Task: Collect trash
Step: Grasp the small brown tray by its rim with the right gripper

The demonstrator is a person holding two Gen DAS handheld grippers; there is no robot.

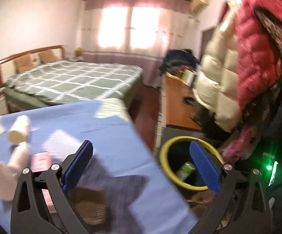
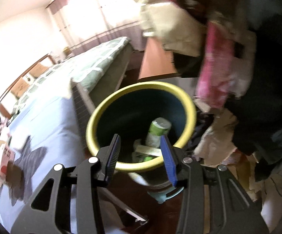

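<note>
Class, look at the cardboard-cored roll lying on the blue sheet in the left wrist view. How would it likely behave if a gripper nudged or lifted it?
The roll is cylindrical and lies on its side, so a nudge would probably set it rolling across the blue sheet. Its hollow-looking cardboard end suggests it is light for its size. Squeezed hard, it might dent; blur hides its wrapping.

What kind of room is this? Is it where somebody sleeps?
Yes, it looks like a bedroom. There is a big bed with a green checked cover and a wooden headboard, curtains over a bright window, and puffy jackets hanging up.
</note>
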